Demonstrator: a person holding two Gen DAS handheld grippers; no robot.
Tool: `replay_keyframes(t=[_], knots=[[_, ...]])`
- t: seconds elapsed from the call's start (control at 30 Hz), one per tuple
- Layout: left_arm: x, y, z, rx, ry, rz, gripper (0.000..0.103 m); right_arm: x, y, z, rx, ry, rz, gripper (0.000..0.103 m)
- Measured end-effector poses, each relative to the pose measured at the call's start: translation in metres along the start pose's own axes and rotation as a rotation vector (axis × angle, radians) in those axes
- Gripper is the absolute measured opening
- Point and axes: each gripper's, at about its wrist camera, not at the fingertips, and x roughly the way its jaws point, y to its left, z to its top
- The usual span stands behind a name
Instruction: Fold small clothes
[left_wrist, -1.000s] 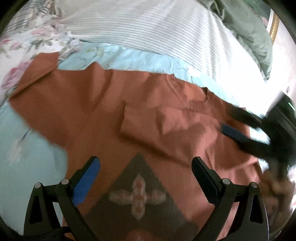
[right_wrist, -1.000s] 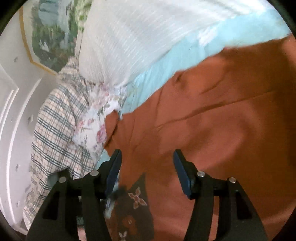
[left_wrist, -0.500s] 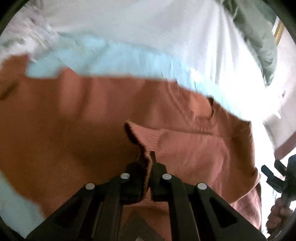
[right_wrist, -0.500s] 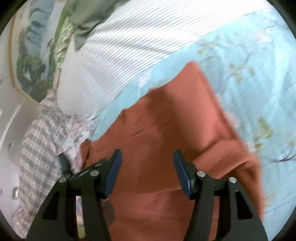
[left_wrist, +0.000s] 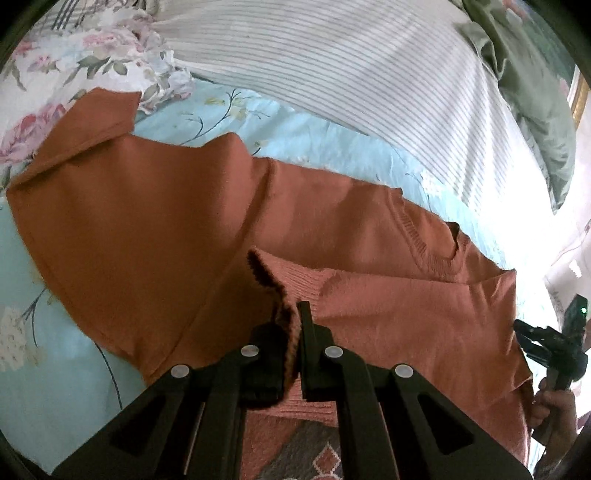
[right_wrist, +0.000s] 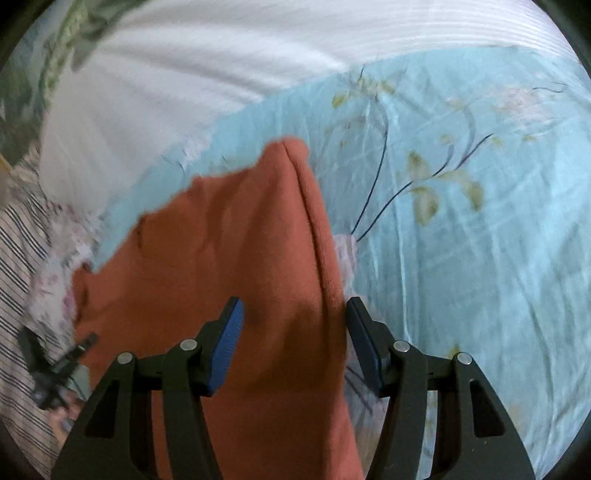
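A rust-orange knit sweater (left_wrist: 147, 240) lies spread on a bed, with a grey patterned patch (left_wrist: 306, 454) near my left gripper's base. My left gripper (left_wrist: 295, 310) is shut on a ribbed edge of the sweater, which stands up as a fold between the fingers. In the right wrist view the sweater (right_wrist: 240, 240) narrows to a long edge running between the jaws. My right gripper (right_wrist: 293, 314) has its jaws apart and closing over that edge, the pads not pressing on it. The right gripper (left_wrist: 546, 343) also shows at the sweater's right side, and the left gripper (right_wrist: 48, 369) at the far left.
The bed has a light blue floral sheet (right_wrist: 461, 221). A white striped pillow (left_wrist: 351, 74) lies behind the sweater, a floral pillow (left_wrist: 74, 62) at the back left, a green cloth (left_wrist: 535, 92) at the back right. A hand (left_wrist: 554, 410) holds the right gripper.
My left gripper went from wide open to shut on the sweater's ribbed edge and raised it into a fold. The right gripper swung from the sweater's body to its outer edge by the sheet.
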Motion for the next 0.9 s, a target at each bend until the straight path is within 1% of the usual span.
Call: replay_keyframes(t=[0.03, 0.07, 0.17, 0.23, 0.27, 0.33, 0.37, 0.4, 0.43, 0.47, 0.5, 0.53, 0.57, 0.6, 0.63, 0.67, 0.77, 0.83, 0.87, 0.9], knots=[[0.002, -0.003, 0.001, 0.006, 0.001, 0.003, 0.005, 0.0, -0.004, 0.001, 0.012, 0.004, 0.012, 0.013], [0.0, -0.006, 0.001, 0.012, 0.002, -0.002, 0.005, -0.004, -0.009, 0.002, 0.02, -0.014, 0.019, 0.012], [0.001, -0.018, 0.002, 0.047, 0.0, -0.031, 0.005, -0.024, -0.028, 0.003, 0.069, -0.098, 0.019, 0.011], [0.005, -0.028, 0.001, 0.077, 0.006, -0.043, 0.005, -0.02, -0.037, 0.002, 0.099, -0.085, 0.02, 0.011], [0.008, -0.034, -0.001, 0.101, 0.004, -0.021, 0.005, -0.016, -0.039, 0.001, 0.103, -0.068, 0.016, 0.011], [0.014, -0.04, -0.003, 0.134, 0.009, 0.014, 0.005, -0.018, -0.038, 0.0, 0.106, -0.073, 0.002, 0.013], [0.017, -0.039, -0.004, 0.132, 0.019, 0.02, 0.005, -0.025, -0.035, 0.0, 0.109, -0.09, -0.021, 0.018], [0.017, -0.037, -0.004, 0.127, 0.022, 0.019, 0.005, -0.037, -0.031, -0.002, 0.11, -0.129, -0.054, 0.02], [0.017, -0.034, -0.003, 0.122, 0.021, 0.016, 0.005, -0.047, -0.028, -0.005, 0.105, -0.163, -0.057, 0.021], [0.017, -0.032, -0.003, 0.119, 0.024, 0.012, 0.005, -0.055, -0.021, -0.009, 0.092, -0.187, -0.037, 0.022], [0.017, -0.03, -0.003, 0.116, 0.026, 0.009, 0.005, -0.057, -0.013, -0.013, 0.066, -0.18, -0.002, 0.025], [0.017, -0.028, -0.002, 0.111, 0.031, 0.004, 0.005, -0.053, -0.007, -0.017, 0.045, -0.148, 0.022, 0.029], [0.018, -0.028, -0.003, 0.111, 0.033, 0.005, 0.005, -0.046, -0.004, -0.022, 0.029, -0.105, 0.037, 0.037], [0.018, -0.028, -0.003, 0.111, 0.034, 0.006, 0.006, -0.037, -0.002, -0.027, 0.014, -0.064, 0.012, 0.04], [0.018, -0.027, -0.004, 0.112, 0.034, 0.013, 0.007, -0.031, -0.003, -0.031, 0.0, -0.047, -0.021, 0.04], [0.017, -0.026, -0.004, 0.111, 0.032, 0.02, 0.011, -0.03, -0.004, -0.035, -0.007, -0.054, -0.023, 0.039], [0.006, -0.009, -0.004, 0.087, 0.015, 0.083, 0.013, -0.046, -0.005, -0.039, 0.051, -0.082, -0.017, 0.04], [-0.004, 0.009, -0.002, 0.054, -0.004, 0.115, 0.012, -0.059, 0.005, -0.043, 0.038, -0.108, 0.01, 0.048], [-0.01, 0.021, 0.001, 0.028, -0.016, 0.126, 0.012, -0.065, 0.013, -0.047, 0.019, -0.114, 0.039, 0.056], [-0.016, 0.032, 0.006, 0.002, -0.026, 0.14, 0.014, -0.07, 0.023, -0.053, -0.004, -0.114, 0.07, 0.061]])
